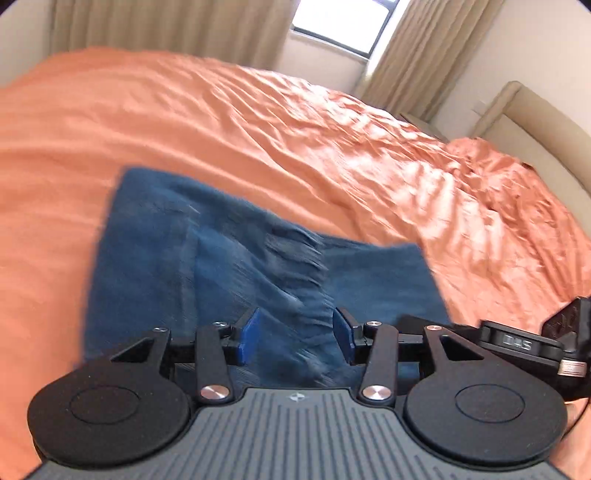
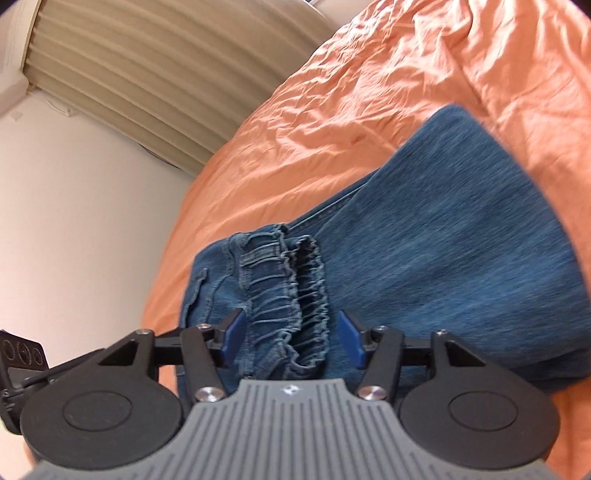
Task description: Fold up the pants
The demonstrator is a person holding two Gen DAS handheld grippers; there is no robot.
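1. Bed (image 1: 184, 122): covered with a wrinkled orange sheet; it carries the pants; beige curtains (image 1: 166, 29) hang along the far wall, a bright window (image 1: 340, 22) between them; a padded beige headboard (image 1: 524, 129) stands at the right in the left wrist view.
2. Pants (image 1: 155, 251): blue denim, lying on the sheet in layers, one fold over another; left wrist view is blurred, so seam detail there is hard to read.
3. Left tongs (image 1: 295, 332): released; blue pads (image 1: 248, 334) stand apart with a raised ridge of denim in the gap; neither pad presses on the cloth as far as I can see; the tongs tilt down toward the bed, low over the near part of the pants.
4. Right of the left tongs, at the picture's edge: part of the other black device shows, close beside.
5. Right wrist view, left side: a pale wall (image 2: 74, 221) and the pleated curtains (image 2: 147, 74) above it; the orange sheet fills the upper right.
6. Waistband (image 2: 291, 295): gathered elastic, bunched into two ridges, lying on top of the folded pants (image 2: 461, 258); a stitched pocket seam shows just left of it.
7. Right tongs (image 2: 291, 338): released; the pads (image 2: 232, 338) stand on either side of the bunched waistband, the left one just beside the cloth, the right one clear of it; nothing gripped.
8. The broad denim panel runs away up and to the right from the waistband, lying flat on the sheet.
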